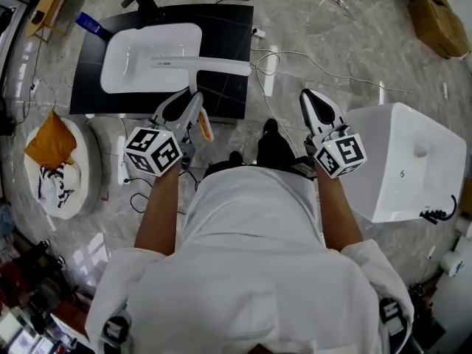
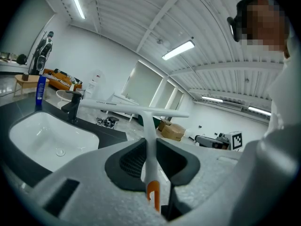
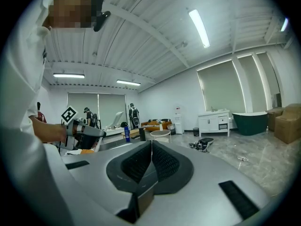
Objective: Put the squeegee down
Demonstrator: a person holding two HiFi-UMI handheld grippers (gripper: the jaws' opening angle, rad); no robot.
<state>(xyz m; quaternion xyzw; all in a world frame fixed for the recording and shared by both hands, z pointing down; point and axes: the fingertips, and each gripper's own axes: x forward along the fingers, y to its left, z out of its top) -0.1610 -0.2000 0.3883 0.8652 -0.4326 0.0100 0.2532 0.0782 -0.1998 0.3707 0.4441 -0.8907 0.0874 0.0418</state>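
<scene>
A white T-shaped squeegee (image 1: 198,65) with an orange handle end (image 1: 206,130) hangs over the white sink basin (image 1: 125,61). My left gripper (image 1: 184,103) is shut on its stem. In the left gripper view the stem (image 2: 150,149) runs up between the dark pads to the blade (image 2: 131,108), which stands level above the counter. My right gripper (image 1: 318,103) is held out over the floor to the right, its pads (image 3: 162,161) pressed together with nothing between them.
A black counter (image 1: 221,28) holds the basin, a black tap (image 1: 140,2) and a blue bottle (image 1: 92,24). A white tub (image 1: 402,161) stands at the right. A round white stool with an orange cloth (image 1: 50,142) is at the left. Cables lie on the marble floor (image 1: 332,43).
</scene>
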